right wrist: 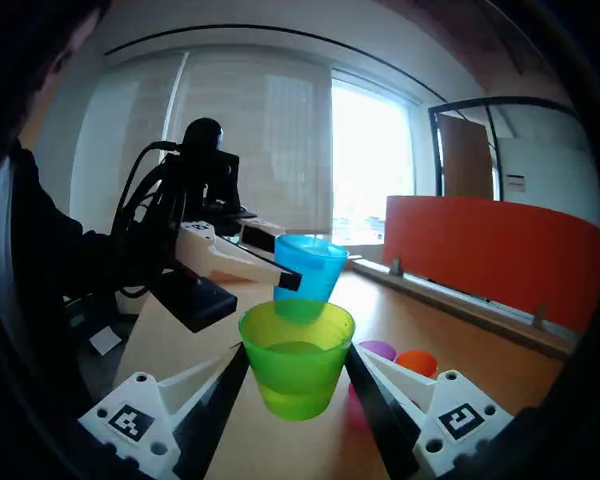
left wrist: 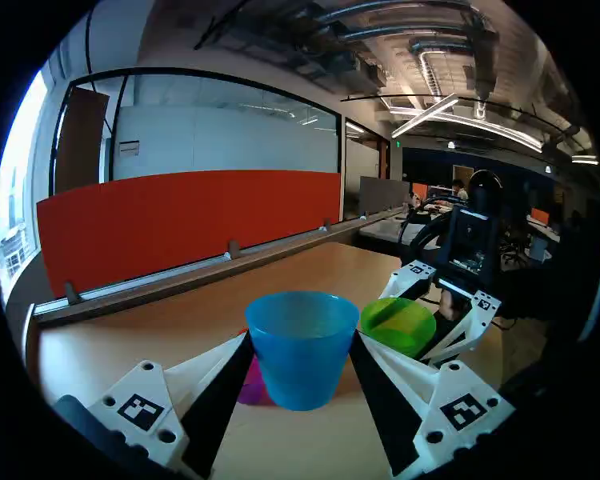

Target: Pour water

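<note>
The right gripper is squeezing the green cup with both fingers, and a little water is sitting inside it. The left gripper is hugging the blue cup the same way, near it, over the bench. To pour well, I think the green rim should be going over the blue mouth, then tipping slowly. The two grippers are facing each other.
</note>
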